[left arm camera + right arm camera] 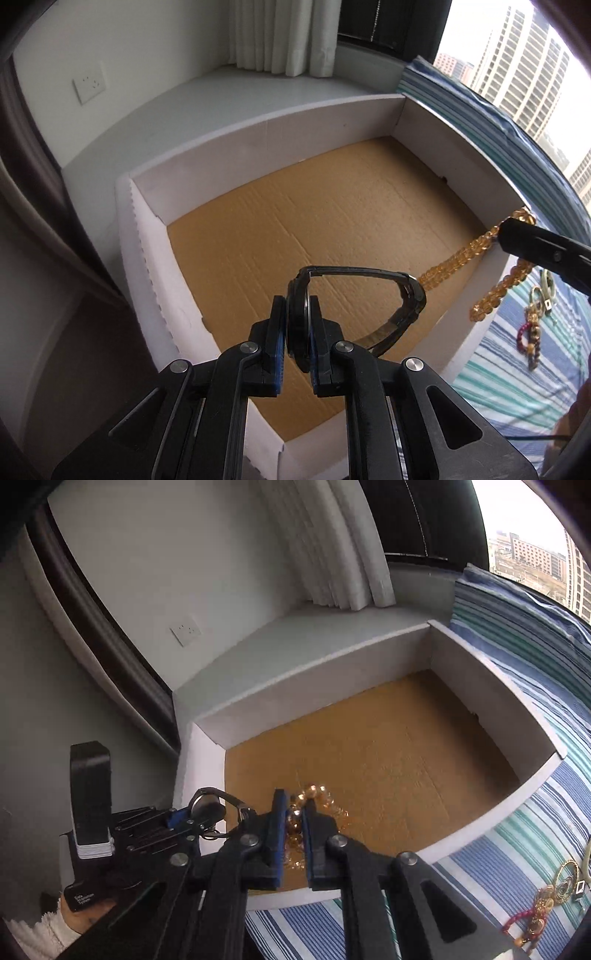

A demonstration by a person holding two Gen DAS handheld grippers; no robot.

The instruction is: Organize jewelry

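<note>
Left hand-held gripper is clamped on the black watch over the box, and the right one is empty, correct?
Not quite. The right hand-held gripper isn't empty: the right wrist view shows it shut on the amber bead necklace. The left hand-held gripper does clamp the black watch over the box.

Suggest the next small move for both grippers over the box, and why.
Probably lower both a little, then open the jaws. The left gripper is clamped on a black wristwatch and the right gripper on a string of amber glass beads, both hanging above the bare brown cardboard floor of the white-walled box. Releasing low should keep them from bouncing or tangling.
</note>
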